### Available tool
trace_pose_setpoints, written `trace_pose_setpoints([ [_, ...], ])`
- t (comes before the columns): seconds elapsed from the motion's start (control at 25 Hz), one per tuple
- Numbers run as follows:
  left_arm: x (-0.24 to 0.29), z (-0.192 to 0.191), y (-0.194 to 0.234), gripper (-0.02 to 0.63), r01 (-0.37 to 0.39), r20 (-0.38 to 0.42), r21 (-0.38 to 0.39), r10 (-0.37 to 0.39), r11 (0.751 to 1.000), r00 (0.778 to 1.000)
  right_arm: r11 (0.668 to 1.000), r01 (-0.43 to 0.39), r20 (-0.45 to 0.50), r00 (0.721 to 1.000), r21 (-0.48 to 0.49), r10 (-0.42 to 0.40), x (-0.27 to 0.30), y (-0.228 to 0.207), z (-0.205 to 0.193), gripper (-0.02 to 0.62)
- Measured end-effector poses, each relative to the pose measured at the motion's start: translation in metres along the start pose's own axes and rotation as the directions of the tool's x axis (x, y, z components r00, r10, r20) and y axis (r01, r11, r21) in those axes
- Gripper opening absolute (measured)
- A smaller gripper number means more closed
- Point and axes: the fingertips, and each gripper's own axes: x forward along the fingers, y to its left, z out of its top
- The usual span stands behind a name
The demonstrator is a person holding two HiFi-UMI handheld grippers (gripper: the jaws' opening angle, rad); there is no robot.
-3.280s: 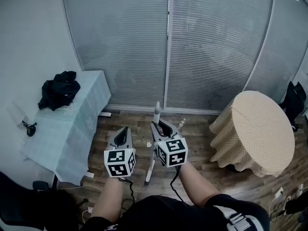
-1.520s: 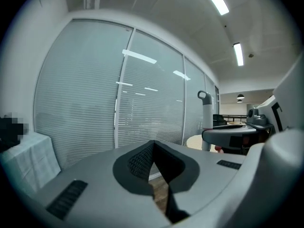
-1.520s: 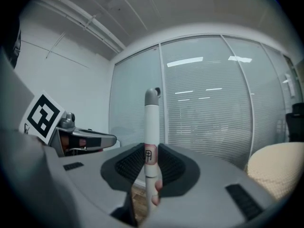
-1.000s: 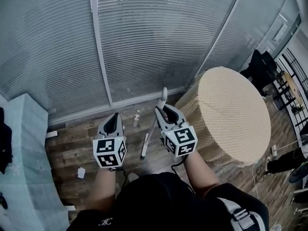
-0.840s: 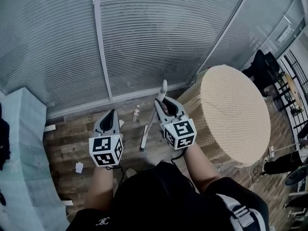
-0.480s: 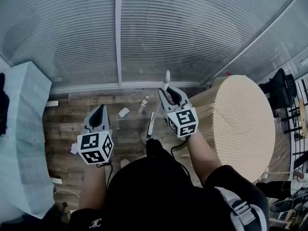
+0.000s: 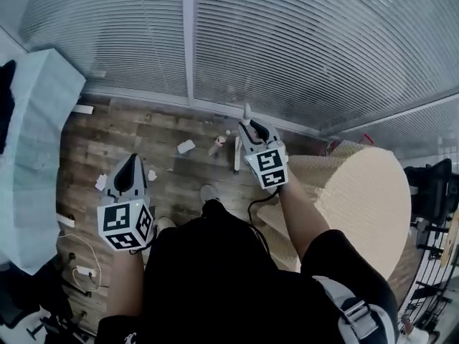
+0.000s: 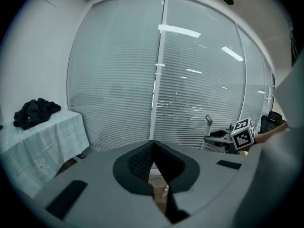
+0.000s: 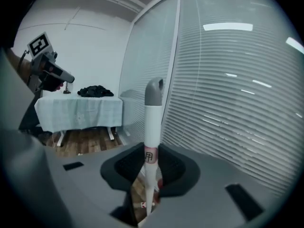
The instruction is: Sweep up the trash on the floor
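Clamping the broom handle [image 9: 153, 120], right tongs [image 7: 249, 126] stand beside the round table [image 7: 362, 192]; left tongs [image 7: 130, 162] clenched empty.

Even, cool indoor light is filling all three views, casting only faint shadows on the floor [image 7: 136, 145]. Reflected ceiling lights [image 8: 178, 31] are glaring as white streaks on the glass wall [image 8: 118, 80] in both gripper views. Wide-angle lenses are bending the edges, and black rings are darkening those views' corners.
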Motion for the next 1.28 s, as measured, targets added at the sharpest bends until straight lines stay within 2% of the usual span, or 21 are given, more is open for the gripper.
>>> trace_pose_setpoints([
  [0.12, 0.009, -0.014, -0.012, -0.008, -0.035, -0.045, 0.022, 0.036, 0.999, 0.998, 0.989, -0.099, -0.015, 0.995, -0.112, 0.098, 0.024, -0.003, -0.017, 0.098],
  [0.28, 0.009, -0.020, -0.019, -0.009, -0.082, -0.069, 0.048, 0.086, 0.995, 0.994, 0.933, -0.248, -0.067, 0.969, -0.262, 0.238, 0.057, 0.005, -0.037, 0.098],
  [0.48, 0.004, -0.028, -0.011, -0.009, -0.156, -0.090, 0.031, 0.158, 0.987, 0.983, 0.872, -0.338, -0.114, 0.941, -0.353, 0.319, 0.089, 0.022, -0.054, 0.098],
  [0.6, -0.002, -0.033, -0.005, -0.009, -0.192, -0.098, 0.021, 0.193, 0.981, 0.976, 0.852, -0.370, -0.115, 0.928, -0.370, 0.353, 0.104, 0.038, -0.051, 0.098],
  [0.8, -0.019, -0.047, 0.007, -0.008, -0.235, -0.115, -0.009, 0.232, 0.972, 0.966, 0.843, -0.401, -0.108, 0.915, -0.359, 0.389, 0.119, 0.073, -0.041, 0.098],
  [1.28, -0.072, -0.069, 0.054, -0.008, -0.326, -0.099, -0.087, 0.318, 0.941, 0.943, 0.752, -0.520, -0.136, 0.847, -0.405, 0.513, 0.103, 0.181, -0.019, 0.098],
])
